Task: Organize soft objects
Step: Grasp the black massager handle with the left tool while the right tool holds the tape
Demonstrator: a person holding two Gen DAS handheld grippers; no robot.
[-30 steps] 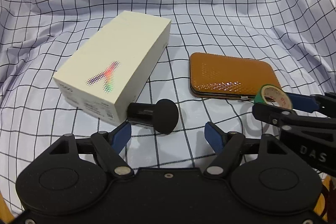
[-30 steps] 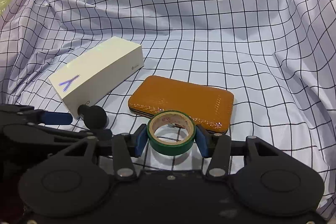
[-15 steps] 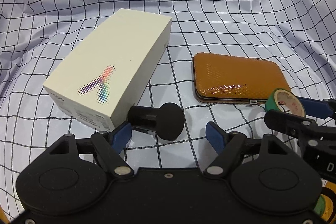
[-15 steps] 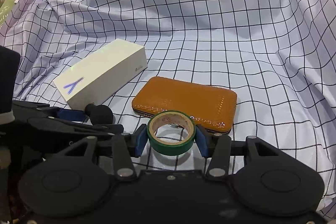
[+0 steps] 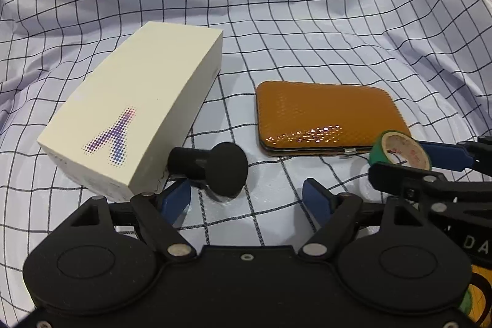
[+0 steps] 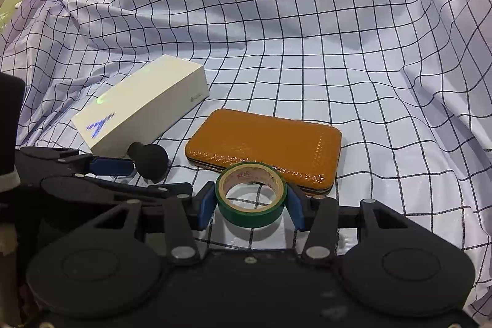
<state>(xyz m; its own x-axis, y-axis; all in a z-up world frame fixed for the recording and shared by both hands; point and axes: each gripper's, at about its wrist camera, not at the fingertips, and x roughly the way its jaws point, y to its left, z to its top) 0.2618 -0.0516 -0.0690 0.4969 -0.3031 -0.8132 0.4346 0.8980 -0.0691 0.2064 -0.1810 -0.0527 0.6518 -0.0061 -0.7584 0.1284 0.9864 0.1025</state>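
Checked cloth underlies green tape roll clamped in right tool; left tool opening, empty.

Checked cloth (rumpled) w/ white box, orange case, black knob.

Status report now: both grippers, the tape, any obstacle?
Left gripper opening, nothing between pads. Right gripper shut on green tape roll. Black mushroom-shaped knob ahead of left gripper, beside white box; orange case lies apart.

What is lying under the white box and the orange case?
Both the white box and the orange case lie on the checked cloth. What the cloth itself covers beneath them cannot be seen.
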